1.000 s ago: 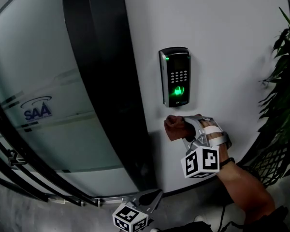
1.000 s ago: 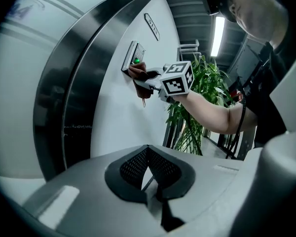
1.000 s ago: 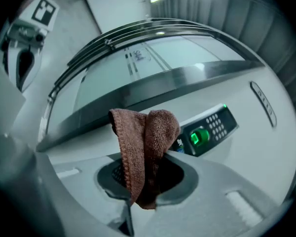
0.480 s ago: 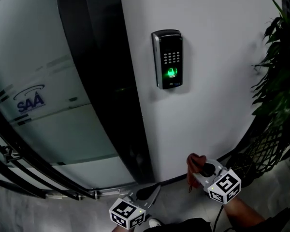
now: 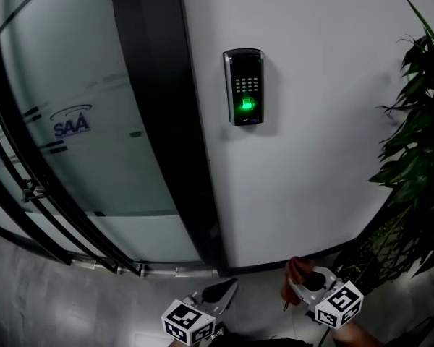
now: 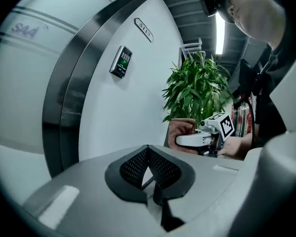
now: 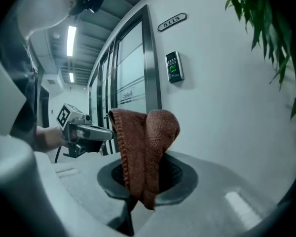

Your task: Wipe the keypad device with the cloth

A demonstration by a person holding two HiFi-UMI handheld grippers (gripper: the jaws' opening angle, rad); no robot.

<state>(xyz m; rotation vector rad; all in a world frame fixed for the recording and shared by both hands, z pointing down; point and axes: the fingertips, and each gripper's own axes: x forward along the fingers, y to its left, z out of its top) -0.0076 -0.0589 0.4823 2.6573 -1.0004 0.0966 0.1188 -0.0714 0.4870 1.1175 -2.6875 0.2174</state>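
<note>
The black keypad device (image 5: 244, 87) hangs on the white wall with a green light glowing on it, far above both grippers. It also shows small in the left gripper view as the keypad (image 6: 121, 61) and in the right gripper view as the keypad (image 7: 174, 66). My right gripper (image 5: 302, 282) is low at the bottom right, shut on a reddish-brown cloth (image 5: 296, 269). The cloth (image 7: 148, 137) stands folded up out of the right gripper (image 7: 142, 176). My left gripper (image 5: 218, 293) is at the bottom edge; the left gripper (image 6: 149, 168) is shut and holds nothing.
A dark metal door frame (image 5: 163, 121) and a frosted glass door (image 5: 72, 136) lie left of the keypad. A leafy plant (image 5: 419, 136) stands on the right. A room number sign (image 7: 171, 21) is fixed above the keypad. A person's hand holds each gripper.
The right gripper with the cloth has dropped from just below the keypad to near the floor. The head view has drawn back, so the keypad looks smaller and higher.
</note>
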